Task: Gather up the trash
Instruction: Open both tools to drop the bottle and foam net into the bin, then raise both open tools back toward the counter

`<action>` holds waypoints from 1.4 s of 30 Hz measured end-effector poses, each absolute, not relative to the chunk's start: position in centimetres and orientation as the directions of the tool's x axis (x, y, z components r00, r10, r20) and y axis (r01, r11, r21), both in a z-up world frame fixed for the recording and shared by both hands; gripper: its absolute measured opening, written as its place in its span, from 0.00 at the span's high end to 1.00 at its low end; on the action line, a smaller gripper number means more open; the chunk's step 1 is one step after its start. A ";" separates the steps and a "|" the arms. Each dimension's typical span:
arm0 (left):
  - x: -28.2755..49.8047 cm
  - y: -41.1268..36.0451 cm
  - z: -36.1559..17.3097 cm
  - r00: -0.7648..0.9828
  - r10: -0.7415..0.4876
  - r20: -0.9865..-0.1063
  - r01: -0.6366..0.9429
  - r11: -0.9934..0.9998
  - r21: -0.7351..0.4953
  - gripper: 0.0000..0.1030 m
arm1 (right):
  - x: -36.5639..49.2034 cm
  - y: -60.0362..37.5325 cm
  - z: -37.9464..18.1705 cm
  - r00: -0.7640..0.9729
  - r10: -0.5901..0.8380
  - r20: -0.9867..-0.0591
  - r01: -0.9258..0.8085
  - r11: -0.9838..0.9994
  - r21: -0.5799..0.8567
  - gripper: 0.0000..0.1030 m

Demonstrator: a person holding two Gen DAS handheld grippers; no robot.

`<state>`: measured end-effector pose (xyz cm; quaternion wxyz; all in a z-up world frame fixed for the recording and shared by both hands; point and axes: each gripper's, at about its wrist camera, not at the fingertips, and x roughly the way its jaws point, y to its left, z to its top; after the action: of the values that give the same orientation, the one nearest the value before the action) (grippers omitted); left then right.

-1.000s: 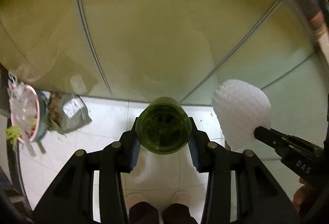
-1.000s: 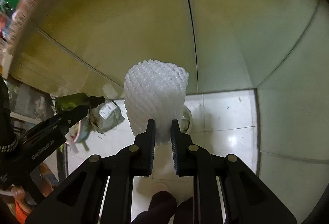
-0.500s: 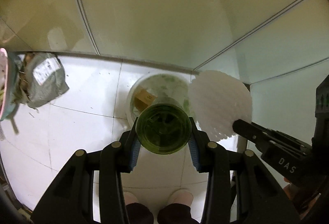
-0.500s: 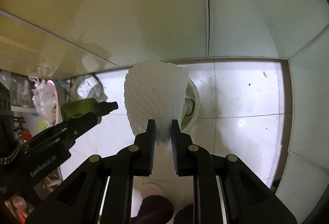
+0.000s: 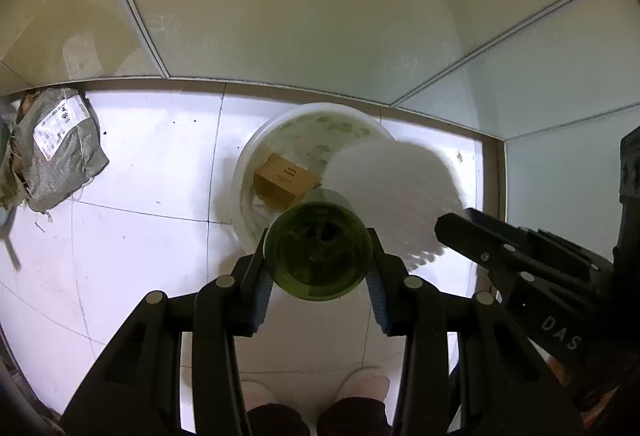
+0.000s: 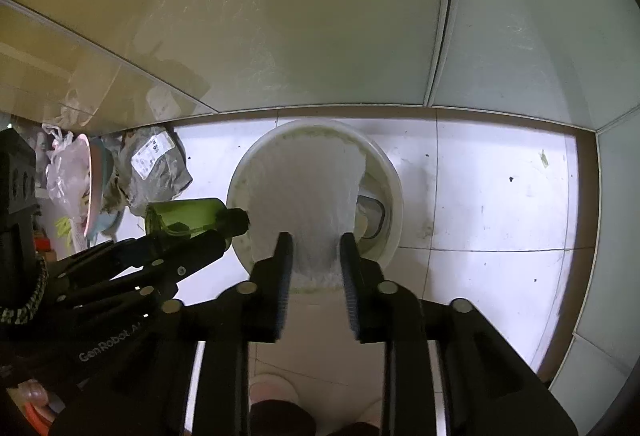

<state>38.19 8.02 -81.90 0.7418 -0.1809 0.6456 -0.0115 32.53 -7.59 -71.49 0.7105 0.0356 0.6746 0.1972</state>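
Note:
My left gripper [image 5: 318, 276] is shut on a green glass bottle [image 5: 319, 246], held lying level, its base toward the camera; the bottle also shows in the right wrist view [image 6: 192, 217]. A white round trash bin [image 5: 256, 152] stands on the floor by the wall, just beyond the bottle, with a brown cardboard box [image 5: 286, 180] inside. My right gripper [image 6: 316, 260] has its jaws a little apart with a white foam net sleeve [image 6: 308, 192] between them, blurred, over the bin's mouth [image 6: 394, 196]. The sleeve also shows in the left wrist view [image 5: 396, 188].
A grey parcel bag [image 5: 56, 148] with a label lies on the white tiled floor by the wall at left. A pink and blue bowl with a plastic bag [image 6: 84, 180] sits further left. Walls meet in a corner at right. My feet show below.
Both grippers tilted down and moved toward the bin, which now lies right under them. The right jaws have widened and the foam sleeve looks blurred over the bin.

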 end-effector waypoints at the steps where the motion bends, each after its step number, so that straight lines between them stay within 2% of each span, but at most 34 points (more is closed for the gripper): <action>1: 38.2 8.1 -81.9 0.164 -0.255 -0.953 -0.213 0.934 -0.287 0.60 | 32.6 -7.5 -71.6 0.012 0.327 -0.945 -0.234 0.920 0.315 0.73; 6: 38.2 8.0 -80.0 0.185 -0.238 -0.953 -0.179 0.946 -0.271 0.53 | 32.4 -7.3 -70.1 0.031 0.304 -0.952 -0.248 0.925 0.287 0.71; 11: 37.9 8.4 -76.7 0.193 -0.212 -0.958 -0.179 0.952 -0.247 0.53 | 32.0 -7.8 -66.9 0.053 0.288 -0.956 -0.248 0.931 0.267 0.71; 15: 37.0 8.6 -71.2 0.219 -0.187 -0.958 -0.175 0.958 -0.227 0.53 | 31.5 -8.1 -62.5 0.069 0.279 -0.958 -0.253 0.933 0.254 0.71; 20: 35.5 8.6 -61.2 0.267 -0.159 -0.951 -0.158 0.966 -0.205 0.53 | 31.0 -8.6 -54.0 0.110 0.287 -0.952 -0.251 0.934 0.252 0.71; 26: 33.9 8.6 -48.4 0.349 -0.157 -0.924 -0.128 0.969 -0.213 0.53 | 30.1 -9.1 -40.9 0.214 0.295 -0.931 -0.255 0.937 0.238 0.71; 37: 29.9 9.0 -24.2 0.573 -0.152 -0.806 -0.028 0.978 -0.205 0.53 | 26.5 -10.4 -18.0 0.512 0.284 -0.810 -0.225 0.955 0.193 0.71; 39: 29.0 9.2 -20.9 0.617 -0.143 -0.774 -0.008 0.982 -0.188 0.46 | 25.4 -11.0 -14.1 0.581 0.264 -0.770 -0.199 0.963 0.180 0.65; 42: 27.6 9.6 -15.9 0.683 -0.153 -0.714 0.034 0.983 -0.178 0.43 | 24.5 -11.5 -10.0 0.657 0.243 -0.713 -0.172 0.970 0.171 0.58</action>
<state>27.57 9.62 -15.88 0.9142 -0.0750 0.3950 -0.0513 24.48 -11.45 -9.98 0.9093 0.0443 0.3978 0.1142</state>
